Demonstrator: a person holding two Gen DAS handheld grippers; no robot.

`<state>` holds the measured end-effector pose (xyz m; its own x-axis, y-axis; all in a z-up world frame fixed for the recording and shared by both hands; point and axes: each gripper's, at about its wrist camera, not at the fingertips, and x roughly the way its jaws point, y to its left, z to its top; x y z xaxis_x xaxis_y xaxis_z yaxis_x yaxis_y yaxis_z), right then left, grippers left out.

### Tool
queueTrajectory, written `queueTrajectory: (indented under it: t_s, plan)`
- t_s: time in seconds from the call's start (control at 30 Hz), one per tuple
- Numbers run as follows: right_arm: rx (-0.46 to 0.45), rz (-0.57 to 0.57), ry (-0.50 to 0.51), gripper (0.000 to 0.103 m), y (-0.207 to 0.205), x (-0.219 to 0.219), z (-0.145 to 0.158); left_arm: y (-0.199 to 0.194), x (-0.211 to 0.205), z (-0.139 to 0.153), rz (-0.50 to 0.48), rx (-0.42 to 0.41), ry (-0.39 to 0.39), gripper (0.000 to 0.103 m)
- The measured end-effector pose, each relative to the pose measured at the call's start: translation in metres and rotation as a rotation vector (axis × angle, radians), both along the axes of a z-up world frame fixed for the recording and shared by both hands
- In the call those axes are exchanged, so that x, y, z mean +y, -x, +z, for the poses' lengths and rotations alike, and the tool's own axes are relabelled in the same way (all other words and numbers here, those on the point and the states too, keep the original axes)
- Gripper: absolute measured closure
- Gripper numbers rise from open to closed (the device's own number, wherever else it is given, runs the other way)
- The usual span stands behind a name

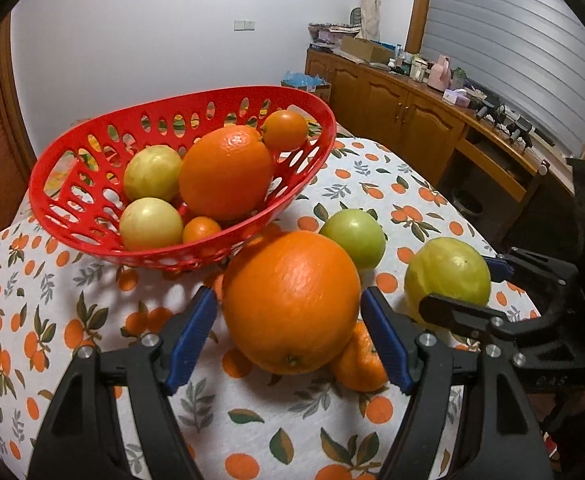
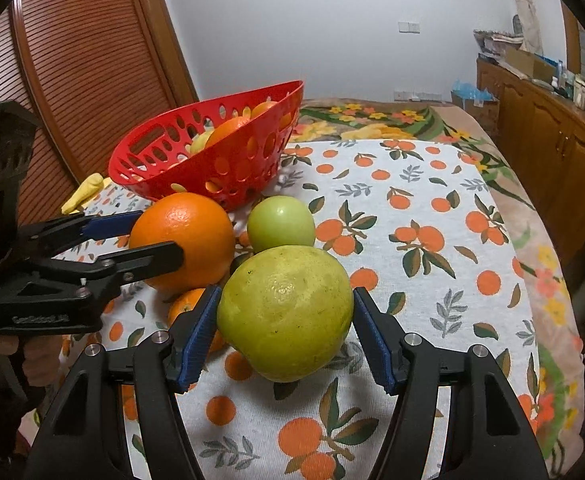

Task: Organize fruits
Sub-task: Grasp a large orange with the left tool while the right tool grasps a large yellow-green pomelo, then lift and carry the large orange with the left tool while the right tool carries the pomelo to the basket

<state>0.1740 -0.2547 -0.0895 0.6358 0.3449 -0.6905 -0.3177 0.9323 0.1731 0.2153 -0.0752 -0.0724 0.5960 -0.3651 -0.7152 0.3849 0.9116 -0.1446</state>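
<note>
A large orange [image 1: 292,300] lies on the orange-print tablecloth [image 1: 252,420], leaning on a small tangerine [image 1: 358,364]. My left gripper [image 1: 290,296] is shut on that orange, a blue pad against each side. To its right a yellow-green fruit [image 2: 284,312] sits between the pads of my right gripper [image 2: 287,294], which is shut on it. A round green fruit [image 1: 354,240] rests behind both. The red perforated basket [image 1: 72,140] stands tilted at the back left. It holds another big orange [image 1: 226,172], two pale green fruits and two tangerines.
A cluttered wooden sideboard [image 1: 412,112] runs along the right, past the table's edge. A louvred wooden door [image 2: 72,60] stands behind the basket. A yellow object [image 2: 84,192] lies at the table's left edge. Bare cloth [image 2: 432,220] stretches to the right of the fruits.
</note>
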Motion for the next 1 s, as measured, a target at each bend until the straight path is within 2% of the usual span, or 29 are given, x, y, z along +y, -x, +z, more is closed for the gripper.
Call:
queueTrajectory:
  t_s: [0.43,0.6,0.87,1.0]
  plan:
    - [-0.011,-0.014,0.02,0.036,0.005,-0.007,0.001,-0.016,-0.015,-0.019,-0.009,0.042,-0.034,0.021]
    - [-0.01,-0.017,0.024,0.036,0.005,-0.01,0.0,-0.022,-0.015,-0.026,-0.013,0.073,-0.011,0.021]
    - [0.006,-0.02,0.036,0.036,0.004,-0.012,-0.003,-0.016,-0.005,-0.026,0.001,0.057,0.025,0.024]
    - [0.009,-0.017,0.041,0.036,0.003,-0.011,-0.003,-0.006,0.005,-0.023,0.03,0.041,0.014,0.024]
